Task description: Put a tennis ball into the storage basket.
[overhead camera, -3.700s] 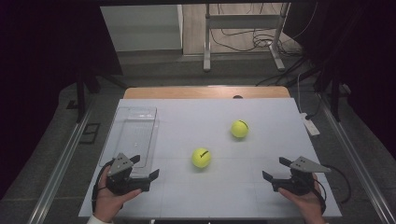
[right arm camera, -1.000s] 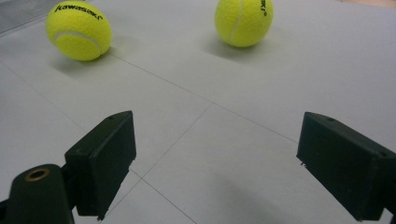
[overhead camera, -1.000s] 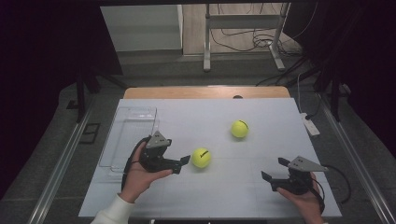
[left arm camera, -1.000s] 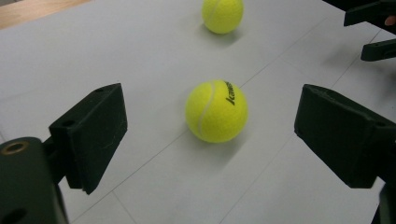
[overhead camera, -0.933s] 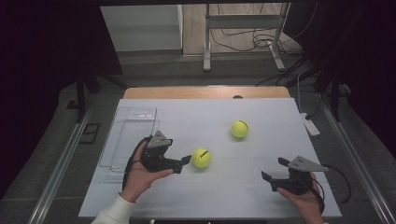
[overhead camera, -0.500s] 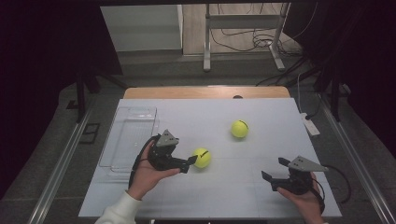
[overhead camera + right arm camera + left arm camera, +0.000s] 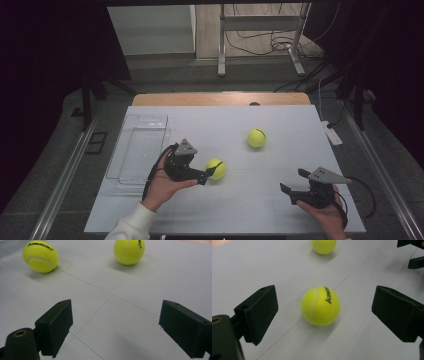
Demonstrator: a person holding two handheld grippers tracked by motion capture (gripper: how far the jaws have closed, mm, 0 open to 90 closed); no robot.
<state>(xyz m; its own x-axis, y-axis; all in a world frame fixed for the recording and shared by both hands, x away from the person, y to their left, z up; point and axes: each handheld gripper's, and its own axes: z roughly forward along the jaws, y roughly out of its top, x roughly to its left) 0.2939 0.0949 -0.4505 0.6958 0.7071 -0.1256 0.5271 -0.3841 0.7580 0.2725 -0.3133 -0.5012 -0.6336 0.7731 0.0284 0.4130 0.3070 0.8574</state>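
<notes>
I am holding my left gripper point(image 7: 322, 312) at the near ball point(image 7: 320, 305), mid-table; its jaws, just opening, are standing wide around the ball without touching. My right gripper point(image 7: 296, 181) is gaping empty, near right.

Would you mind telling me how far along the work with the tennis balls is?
Done: nothing; the clear box looks empty. In hand: the left tool, jaws having just been opening, frames the near ball without touching it. Left: gripping it, and the far ball. The right tool waits open.
</notes>
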